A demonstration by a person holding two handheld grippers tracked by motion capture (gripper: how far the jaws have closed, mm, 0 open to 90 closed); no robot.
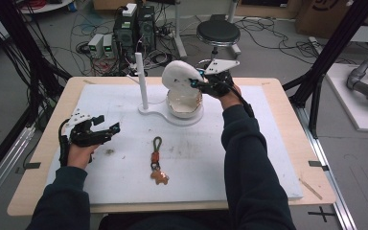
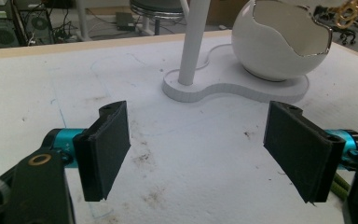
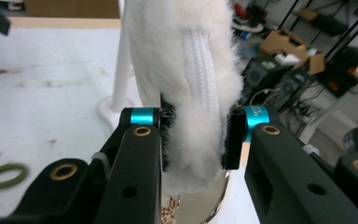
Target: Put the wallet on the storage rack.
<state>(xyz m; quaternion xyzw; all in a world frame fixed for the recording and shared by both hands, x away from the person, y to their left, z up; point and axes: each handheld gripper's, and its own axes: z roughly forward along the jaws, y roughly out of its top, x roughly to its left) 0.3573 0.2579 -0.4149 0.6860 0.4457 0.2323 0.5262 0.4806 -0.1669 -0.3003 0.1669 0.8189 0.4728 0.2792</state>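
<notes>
The right claw [image 1: 197,82] was clenched on a fluffy white fur pouch with a corded white zip seam [image 3: 193,79], holding it just above the glossy white egg-shaped bowl with a broken-shell rim [image 1: 184,103] at the far side of the tabletop [image 1: 268,158]; lifting it cleanly seemed to call for a straight upward pull, so the gold chain trailing under the pouch cleared the jagged rim without snagging. The left claw [image 1: 106,122] hovered released and empty over the white mat, jaws wide apart, near a brown keyring with an olive cord loop [image 1: 157,163].
</notes>
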